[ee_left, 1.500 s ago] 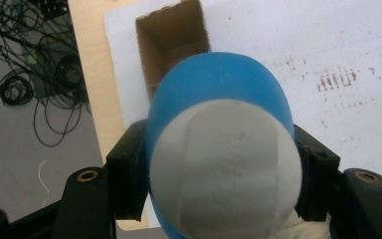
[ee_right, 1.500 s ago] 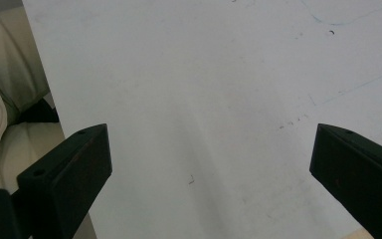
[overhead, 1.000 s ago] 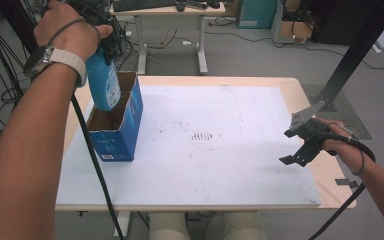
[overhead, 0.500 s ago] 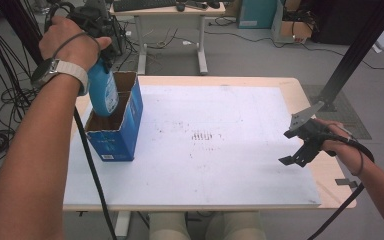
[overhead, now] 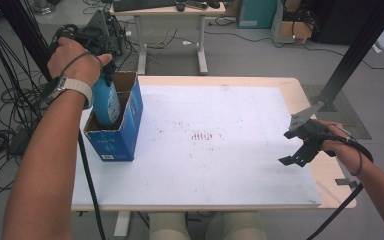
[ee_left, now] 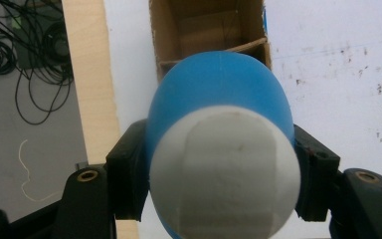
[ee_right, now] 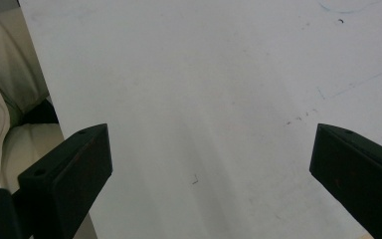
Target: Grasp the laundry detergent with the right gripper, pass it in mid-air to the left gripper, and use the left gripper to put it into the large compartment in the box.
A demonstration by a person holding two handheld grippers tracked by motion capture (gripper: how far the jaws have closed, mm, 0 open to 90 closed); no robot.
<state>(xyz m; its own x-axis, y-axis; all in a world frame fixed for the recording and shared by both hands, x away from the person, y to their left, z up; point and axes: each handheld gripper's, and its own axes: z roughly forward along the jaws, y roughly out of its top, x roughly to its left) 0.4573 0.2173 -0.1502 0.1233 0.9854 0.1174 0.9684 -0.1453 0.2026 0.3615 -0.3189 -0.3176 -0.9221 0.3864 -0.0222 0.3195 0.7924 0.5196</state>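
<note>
A blue bottle (overhead: pixel 106 104) with a white end (ee_left: pixel 224 174) hangs upright, and its lower part is down inside an open blue cardboard box (overhead: pixel 119 139) at the table's left. My left gripper (overhead: pixel 104 75) is shut on the bottle's upper part, one black pad on each side of it (ee_left: pixel 221 179). In the left gripper view the box's brown inside (ee_left: pixel 204 25) and a cardboard divider lie beyond the bottle. The bottle sits in the compartment nearer the person. Over the right side of the white board, my right gripper (overhead: pixel 290 147) is held open with nothing between its jaws (ee_right: pixel 211 169).
A white board (overhead: pixel 220 150) with faint marks covers most of the wooden table (overhead: pixel 330 175). Cables lie on the floor to the left (overhead: pixel 0 140). A desk (overhead: pixel 170 10) stands behind the table. The person's knees are at the near edge.
My left hand has come down with the bottle, from above the box to partly inside it. The right gripper has stayed where it was.
</note>
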